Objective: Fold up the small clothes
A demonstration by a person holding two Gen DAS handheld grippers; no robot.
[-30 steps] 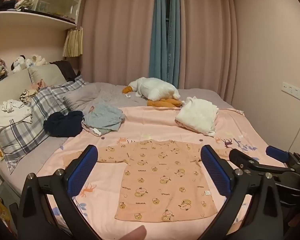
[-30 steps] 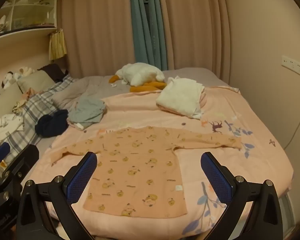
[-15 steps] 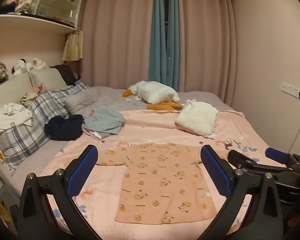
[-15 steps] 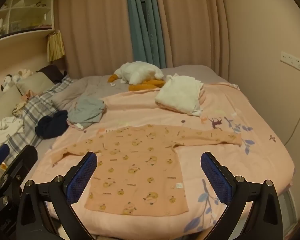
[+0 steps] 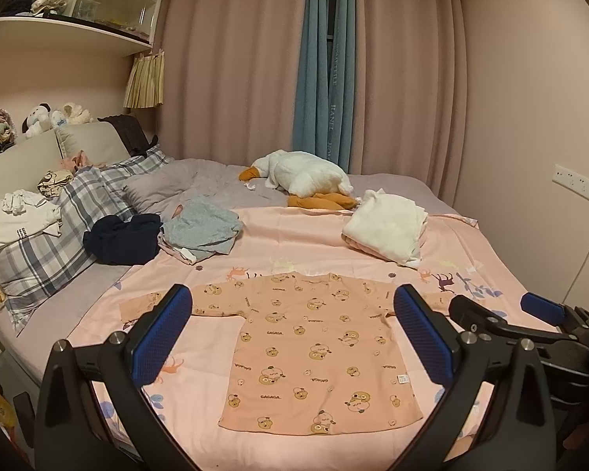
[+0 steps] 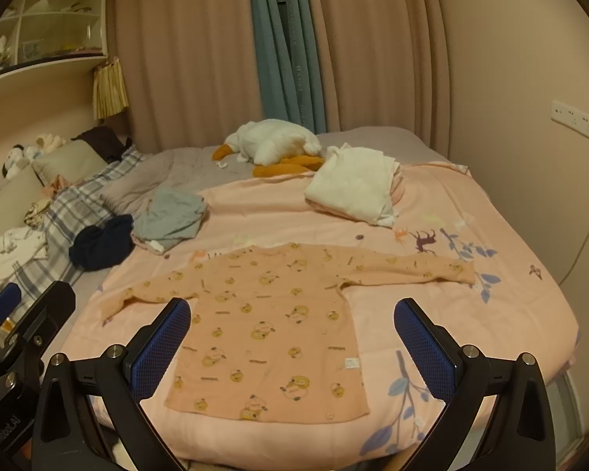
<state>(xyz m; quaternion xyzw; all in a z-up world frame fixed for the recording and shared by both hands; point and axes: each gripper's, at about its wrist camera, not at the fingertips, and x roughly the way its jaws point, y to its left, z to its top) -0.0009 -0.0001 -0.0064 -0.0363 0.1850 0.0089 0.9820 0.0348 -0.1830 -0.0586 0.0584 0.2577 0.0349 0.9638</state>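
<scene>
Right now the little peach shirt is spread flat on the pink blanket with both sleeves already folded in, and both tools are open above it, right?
Not quite. The peach shirt lies flat on the pink blanket with both sleeves stretched out sideways, unfolded, as the right wrist view shows. Both tools, left and right, are open.

We have drawn both tools back and up from the bed: the shirt (image 5: pixel 314 349) now sits farther ahead of our left gripper (image 5: pixel 294 341), and below our right gripper (image 6: pixel 292 343) more of the blanket's (image 6: pixel 491 314) near edge shows.
</scene>
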